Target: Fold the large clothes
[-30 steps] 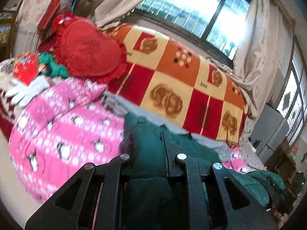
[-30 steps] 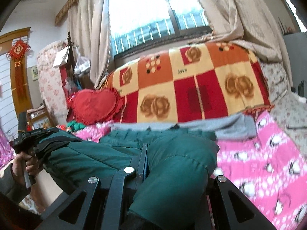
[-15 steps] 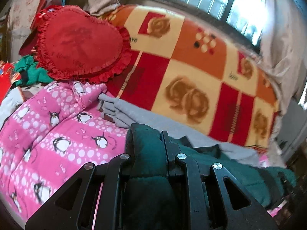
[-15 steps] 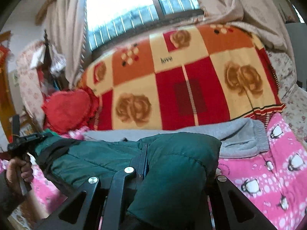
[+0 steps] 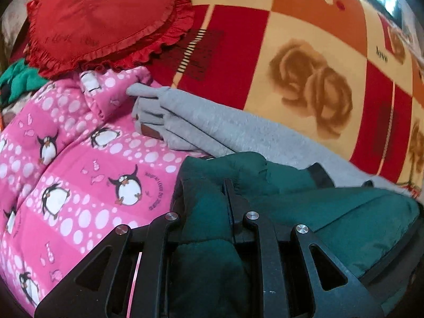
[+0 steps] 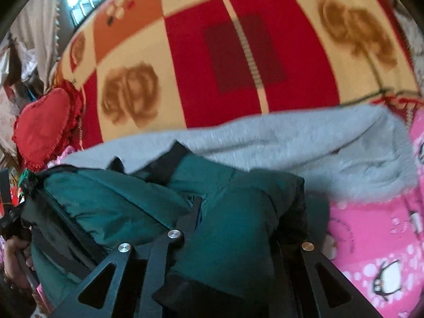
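On the left, the red heart cushion (image 5: 103,18) leans against the rose-patterned blanket (image 5: 304,61), and the pink penguin quilt (image 5: 79,164) covers the bed below it. The left gripper (image 5: 209,193) is clamped narrow on a bunched edge of the dark green padded jacket (image 5: 344,212), with the fabric puffing up between and around its fingers. Compared with a second ago, the window has slid almost out of the top of both views while the quilt and the grey garment (image 5: 212,124) loom much closer: both hands have swept the jacket forward and downward over the bed.

Further right, the jacket spans between the two grippers, its far edge now just beside or overlapping the grey garment (image 6: 304,148). The right gripper (image 6: 225,212) is likewise pinched shut on a thick fold of the jacket (image 6: 111,204), so neither grip has loosened during the sweep.

This looks like the carried edge being laid over to complete a fold; the jacket appears close to landing but not yet released.
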